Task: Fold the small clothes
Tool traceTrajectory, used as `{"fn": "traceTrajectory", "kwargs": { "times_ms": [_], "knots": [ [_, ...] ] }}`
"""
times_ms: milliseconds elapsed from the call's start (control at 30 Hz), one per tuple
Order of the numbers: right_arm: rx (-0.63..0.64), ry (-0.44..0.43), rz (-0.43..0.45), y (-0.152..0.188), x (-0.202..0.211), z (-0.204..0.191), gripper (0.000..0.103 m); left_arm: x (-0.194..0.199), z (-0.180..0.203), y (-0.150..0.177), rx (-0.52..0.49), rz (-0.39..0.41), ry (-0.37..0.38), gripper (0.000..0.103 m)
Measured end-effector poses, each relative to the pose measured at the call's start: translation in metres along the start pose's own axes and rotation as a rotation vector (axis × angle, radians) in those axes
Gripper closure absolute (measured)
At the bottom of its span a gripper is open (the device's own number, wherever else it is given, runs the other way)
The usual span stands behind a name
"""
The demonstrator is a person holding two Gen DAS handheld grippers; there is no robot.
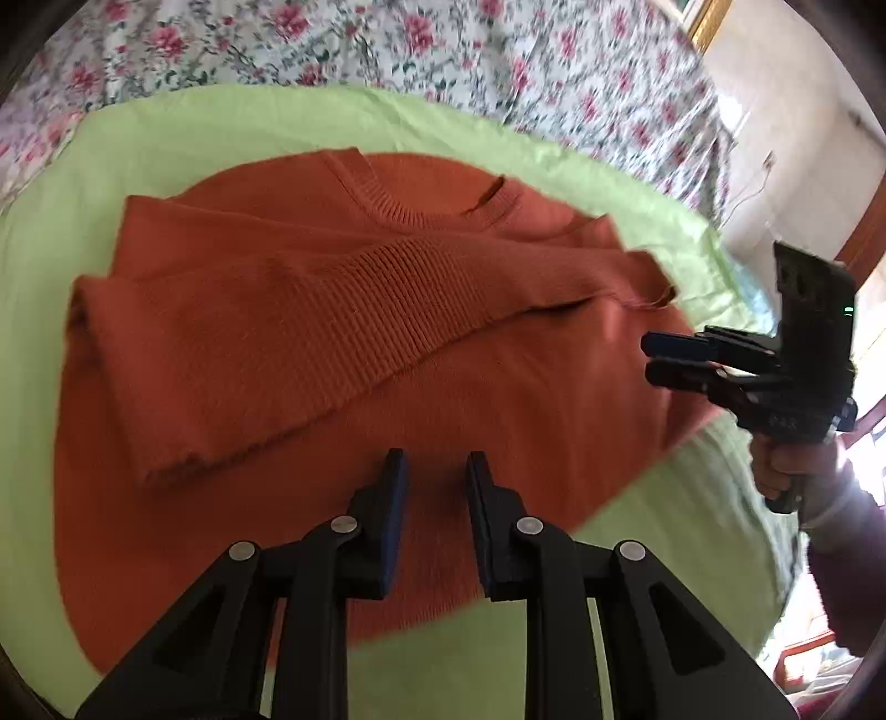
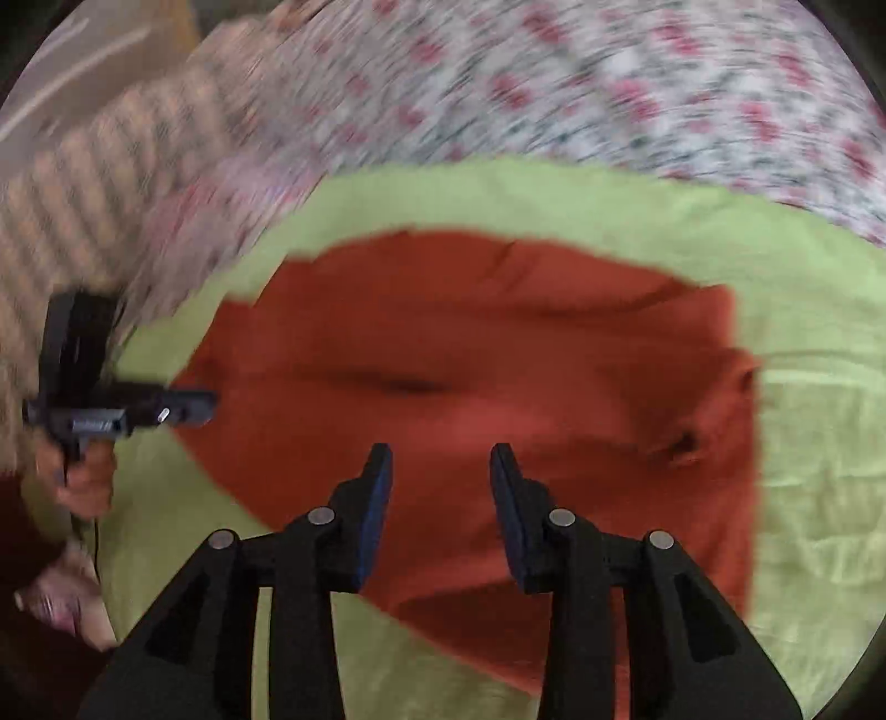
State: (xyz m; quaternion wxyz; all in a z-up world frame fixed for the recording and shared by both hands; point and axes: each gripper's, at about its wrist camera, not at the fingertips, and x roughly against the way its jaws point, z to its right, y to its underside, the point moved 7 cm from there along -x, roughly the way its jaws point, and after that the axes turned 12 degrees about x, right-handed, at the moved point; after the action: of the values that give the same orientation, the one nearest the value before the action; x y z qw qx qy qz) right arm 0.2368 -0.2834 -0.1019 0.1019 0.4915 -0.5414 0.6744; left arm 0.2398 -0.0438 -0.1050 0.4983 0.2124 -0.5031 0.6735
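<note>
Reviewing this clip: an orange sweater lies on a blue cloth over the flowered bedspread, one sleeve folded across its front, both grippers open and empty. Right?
Not quite: the cloth under the orange sweater is light green, not blue, as the left wrist view shows. The rest holds: flowered bedspread beneath, one sleeve folded across the front, left gripper and right gripper open and empty.

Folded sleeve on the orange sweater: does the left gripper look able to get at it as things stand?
Probably yes. The left gripper is open and holds nothing, and the folded sleeve lies on top of the orange sweater ahead of it with nothing between. The right gripper is off to the side.
</note>
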Motion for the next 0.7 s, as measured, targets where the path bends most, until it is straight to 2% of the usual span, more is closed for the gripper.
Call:
{"fn": "traceTrajectory", "kwargs": {
  "times_ms": [67,133,167,233,267,367,400,433,467,533,700],
  "knots": [
    [0.021,-0.01,-0.051,-0.002,-0.02,0.005,0.065,-0.015,-0.002,-0.017,-0.001,-0.034,0.002,0.081],
    [0.021,-0.012,-0.098,-0.005,-0.033,0.018,0.065,-0.025,-0.011,-0.043,-0.014,-0.033,-0.051,0.083],
    [0.028,0.037,-0.119,-0.009,-0.039,0.035,0.065,-0.028,-0.017,-0.057,-0.021,-0.026,-0.072,0.083],
    [0.017,0.143,-0.147,-0.016,-0.044,0.071,0.065,-0.03,-0.037,-0.096,-0.009,0.03,-0.166,0.083],
    [-0.012,0.2,-0.136,-0.022,-0.043,0.089,0.068,-0.03,-0.046,-0.113,0.008,0.051,-0.191,0.083],
    [-0.184,0.362,-0.036,-0.04,-0.021,0.148,0.066,-0.018,-0.077,-0.16,0.13,0.156,-0.232,0.081],
    [-0.24,0.428,-0.008,-0.043,-0.01,0.16,0.065,-0.011,-0.086,-0.167,0.168,0.188,-0.253,0.069],
    [-0.281,0.45,0.027,-0.044,0.0,0.167,0.065,-0.004,-0.094,-0.173,0.207,0.219,-0.268,0.062],
    [-0.32,0.439,0.072,-0.047,0.008,0.167,0.063,0.004,-0.102,-0.176,0.242,0.248,-0.275,0.056],
    [-0.352,0.386,0.111,-0.043,0.017,0.157,0.06,0.015,-0.109,-0.172,0.279,0.272,-0.254,0.056],
    [-0.334,0.282,0.072,-0.012,0.018,0.106,0.059,0.03,-0.107,-0.113,0.318,0.248,-0.214,0.056]
  ]
}}
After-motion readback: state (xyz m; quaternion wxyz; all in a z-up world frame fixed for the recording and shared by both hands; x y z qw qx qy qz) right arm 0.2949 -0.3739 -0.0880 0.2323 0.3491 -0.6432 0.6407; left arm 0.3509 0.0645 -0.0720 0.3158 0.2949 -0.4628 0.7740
